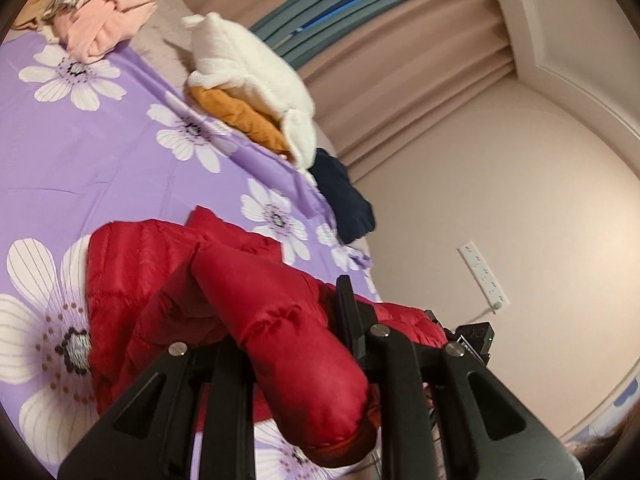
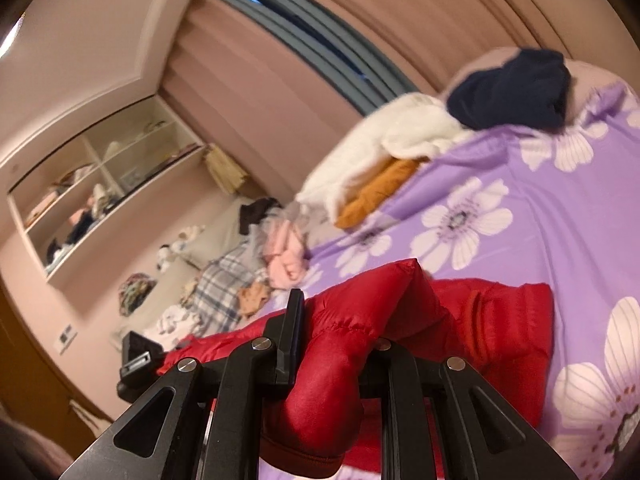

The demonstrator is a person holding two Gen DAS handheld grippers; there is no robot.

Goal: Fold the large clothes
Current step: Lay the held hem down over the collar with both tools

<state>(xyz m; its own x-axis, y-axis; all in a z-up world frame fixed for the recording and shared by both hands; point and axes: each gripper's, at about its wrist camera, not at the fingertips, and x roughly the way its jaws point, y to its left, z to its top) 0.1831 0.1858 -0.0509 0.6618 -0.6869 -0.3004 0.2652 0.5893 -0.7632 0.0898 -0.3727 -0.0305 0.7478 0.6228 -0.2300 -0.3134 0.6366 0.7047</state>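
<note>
A red puffer jacket (image 1: 132,276) lies on the purple flowered bedsheet (image 1: 100,160). My left gripper (image 1: 288,332) is shut on a padded fold of the jacket, which bulges between its black fingers (image 1: 346,312). In the right wrist view the same red jacket (image 2: 500,320) spreads over the sheet (image 2: 540,208), and my right gripper (image 2: 336,336) is shut on another padded fold of it. The other finger of each gripper is hidden behind red fabric. Both held parts are lifted above the bed.
A white fleece (image 1: 248,76) over an orange garment (image 1: 240,120) and a navy garment (image 1: 344,196) lie along the bed's far edge. Pink clothes (image 1: 108,24) pile at one corner. The other gripper's body (image 1: 476,336) is close by. Curtains, wall shelves (image 2: 100,184) and floor clutter surround.
</note>
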